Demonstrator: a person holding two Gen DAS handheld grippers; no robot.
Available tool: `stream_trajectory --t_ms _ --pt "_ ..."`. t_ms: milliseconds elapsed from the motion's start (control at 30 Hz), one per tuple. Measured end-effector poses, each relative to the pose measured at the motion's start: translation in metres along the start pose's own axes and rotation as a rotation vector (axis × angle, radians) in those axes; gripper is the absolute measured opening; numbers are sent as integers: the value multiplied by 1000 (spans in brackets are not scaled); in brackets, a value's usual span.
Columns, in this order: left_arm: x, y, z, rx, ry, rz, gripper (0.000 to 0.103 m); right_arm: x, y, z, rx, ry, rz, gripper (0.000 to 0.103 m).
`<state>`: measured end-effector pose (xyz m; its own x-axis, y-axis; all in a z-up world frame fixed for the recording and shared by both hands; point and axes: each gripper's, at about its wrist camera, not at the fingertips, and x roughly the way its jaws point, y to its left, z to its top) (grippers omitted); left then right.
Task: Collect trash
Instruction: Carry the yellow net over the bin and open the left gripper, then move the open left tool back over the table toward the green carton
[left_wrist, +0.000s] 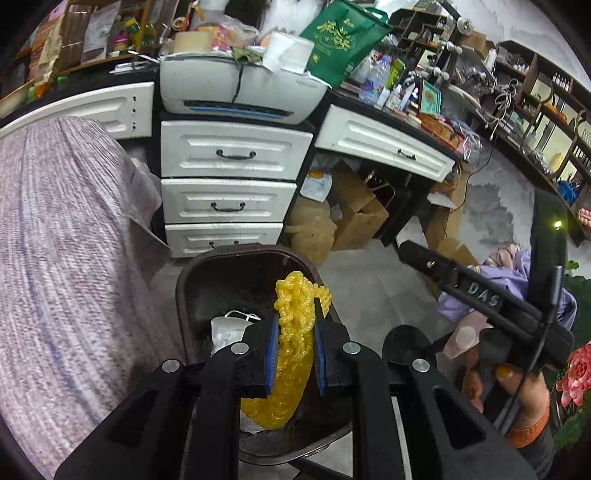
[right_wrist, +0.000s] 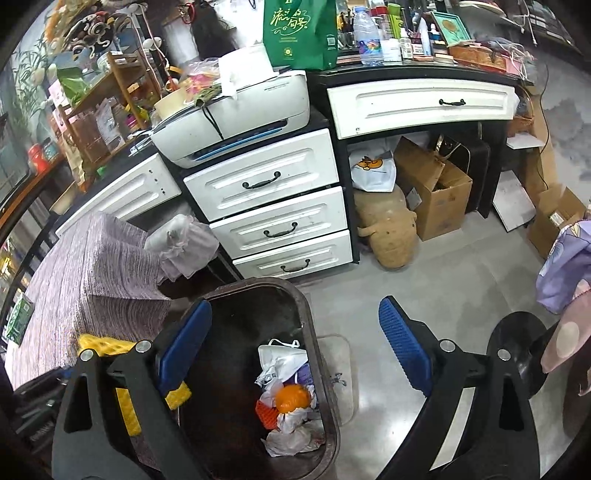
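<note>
the left gripper (left_wrist: 295, 332) is clamping a crumpled piece of yellow foam netting (left_wrist: 293, 343) between its blue pads (left_wrist: 272, 354), holding it above the open mouth of a dark brown trash bin (left_wrist: 184, 295). the netting is bulging above the fingertips and hanging down below them, over the bin's inside. the right gripper (right_wrist: 295, 328) is hovering over the same bin (right_wrist: 308, 317) with its jaws spread wide and nothing between them; one blue pad (right_wrist: 183, 347) is showing over the bin's left rim, the other over the grey floor (right_wrist: 443, 266). inside the bin, white crumpled bags (right_wrist: 282, 360), an orange round item (right_wrist: 292, 397) and a red-orange scrap are lying together. left of the bin, a striped lilac cloth (right_wrist: 96, 266) is draped over something i cannot identify. beyond the bin, white drawers (right_wrist: 273, 214) with black handles are standing under a black counter, with a white printer (right_wrist: 236, 110) and a green tote bag (right_wrist: 295, 33) on top. cardboard boxes (right_wrist: 432, 184) are sitting under the desk to the right.
</note>
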<state>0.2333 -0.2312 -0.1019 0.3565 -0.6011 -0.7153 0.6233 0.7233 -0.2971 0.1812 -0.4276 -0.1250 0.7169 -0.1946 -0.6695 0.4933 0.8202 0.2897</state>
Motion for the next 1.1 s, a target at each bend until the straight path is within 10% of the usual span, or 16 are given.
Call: stream_trajectory --t_ms 167,300,500,1100 --pt "10 1 -3 4 38 -5 19 3 -4 0 13 8 5 91" --pt "13 5 -6 -11 47 -8 55 5 -6 0 24 14 8 91" --pt "15 4 -6 -5 54 -20 73 7 -10 -1 42 22 12 91" --pt "16 -3 -7 36 46 -36 89 11 -13 -1 56 37 13 91"
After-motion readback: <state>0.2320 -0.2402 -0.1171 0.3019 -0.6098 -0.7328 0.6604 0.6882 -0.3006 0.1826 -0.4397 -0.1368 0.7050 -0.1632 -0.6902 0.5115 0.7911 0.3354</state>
